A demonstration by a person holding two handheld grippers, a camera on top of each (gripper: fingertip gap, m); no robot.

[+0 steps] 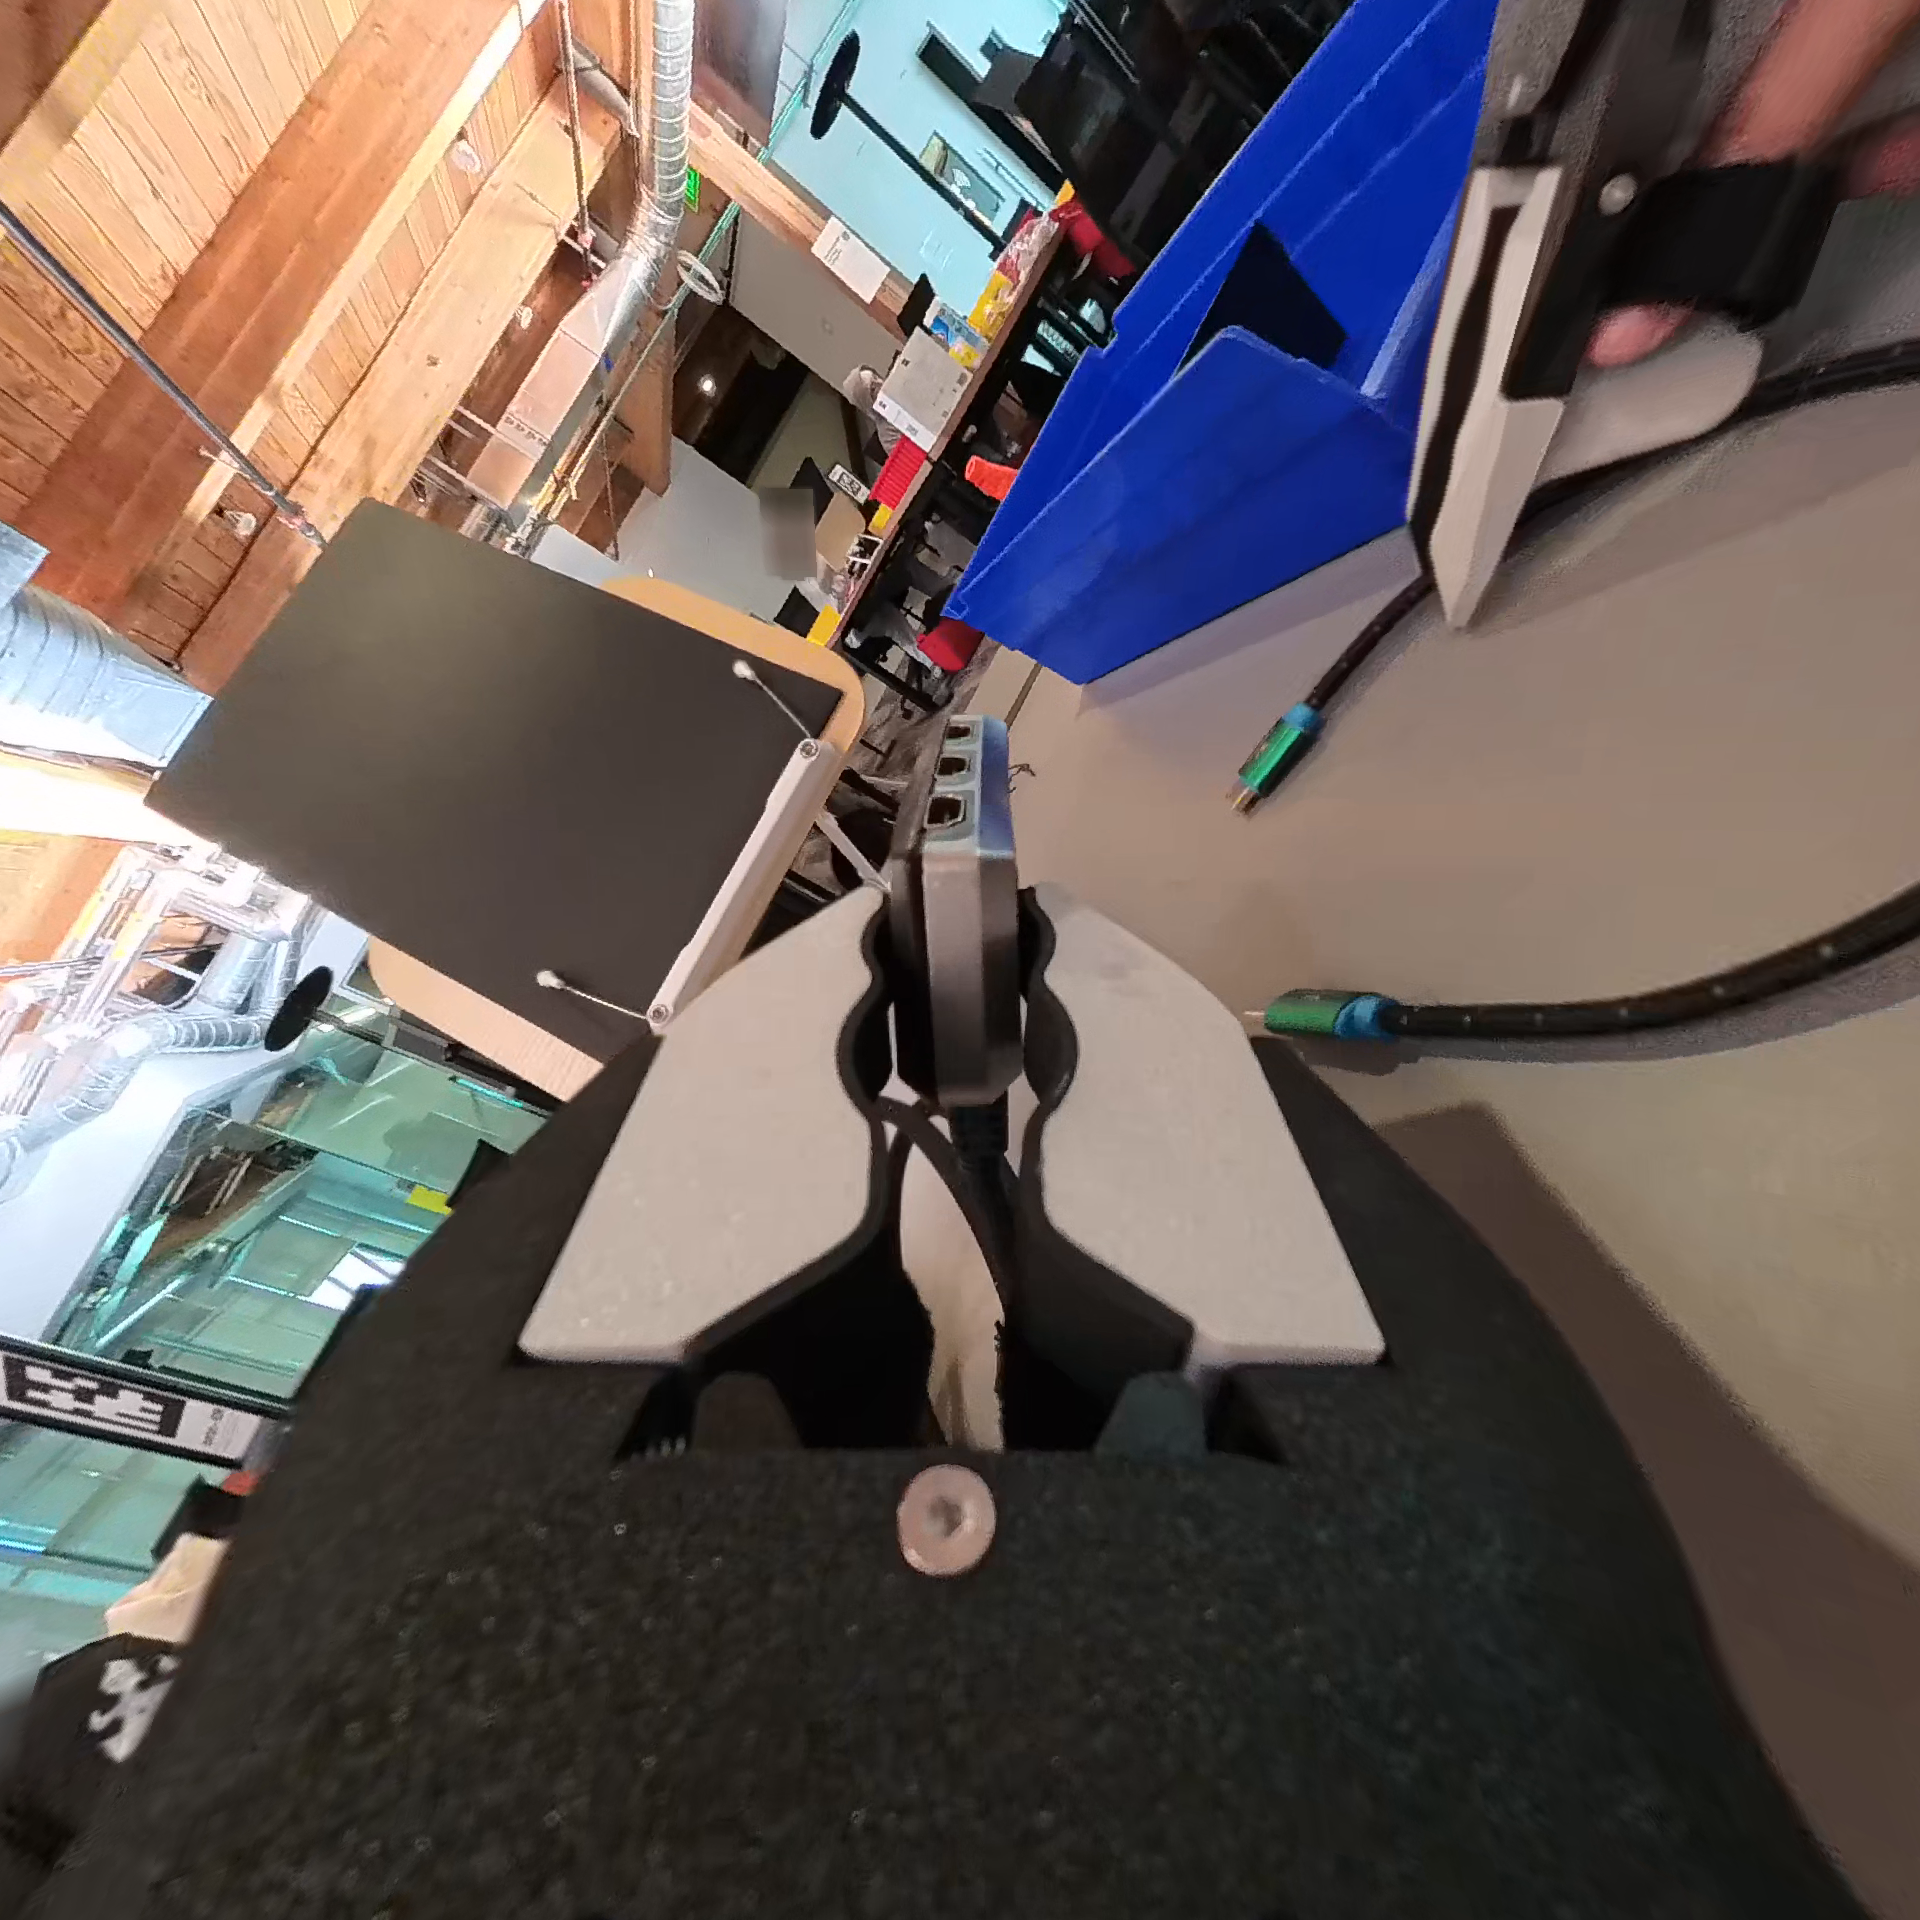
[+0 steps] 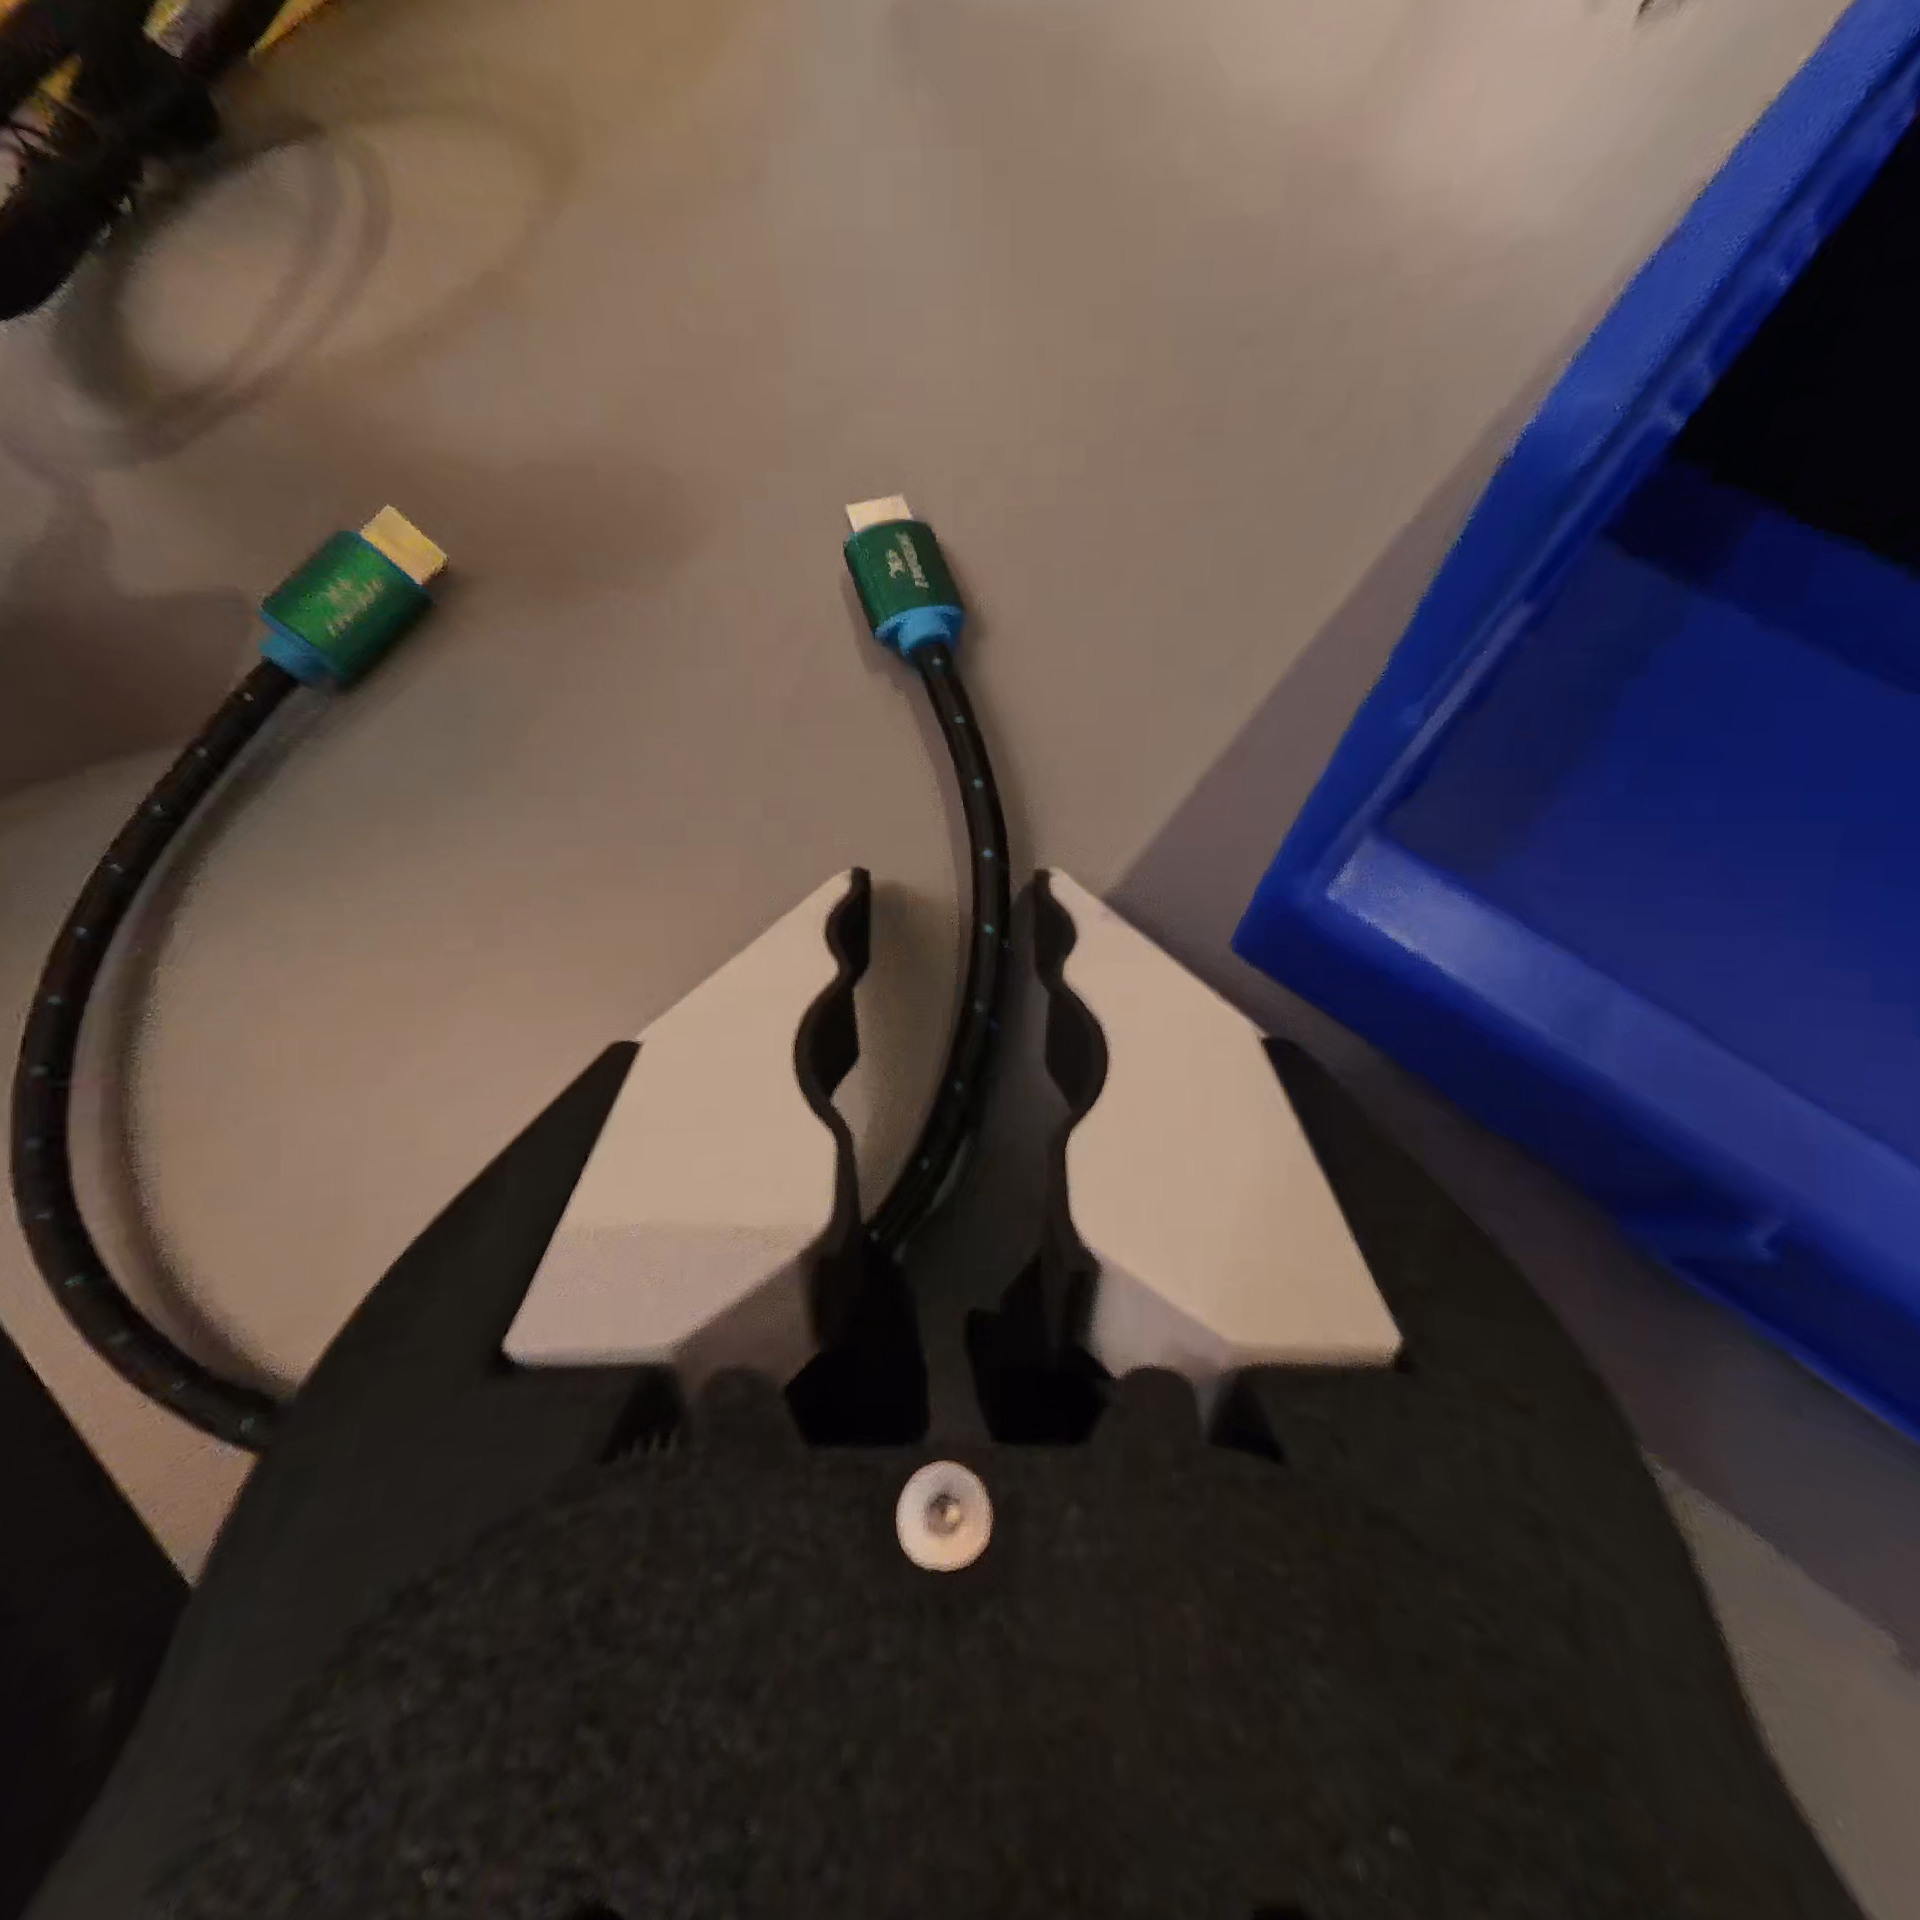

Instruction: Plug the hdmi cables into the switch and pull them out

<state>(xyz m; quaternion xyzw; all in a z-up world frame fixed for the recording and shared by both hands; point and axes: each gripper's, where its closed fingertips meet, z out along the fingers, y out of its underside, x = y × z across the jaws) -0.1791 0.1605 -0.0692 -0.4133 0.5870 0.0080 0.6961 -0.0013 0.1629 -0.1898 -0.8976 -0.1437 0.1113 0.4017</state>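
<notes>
Left wrist view: the left tongs [image 1: 956, 997] clamp a grey switch [image 1: 961, 914] on edge, its port row running away from the camera, above the grey table [image 1: 1558, 852]; a blue bin [image 1: 1195, 499] sits behind.

Right wrist view: the right tongs [image 2: 951, 1039] gape apart over a black braided cable [image 2: 982, 883]; 2 green plugs [image 2: 902, 577] [image 2: 348, 608] lie flat, tips pointing away.

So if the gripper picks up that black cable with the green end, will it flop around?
Probably only a little. The cable holds a smooth arch between the right gripper fingers, so it looks fairly stiff. Its braided jacket probably grips well. The green plug may droop.
</notes>
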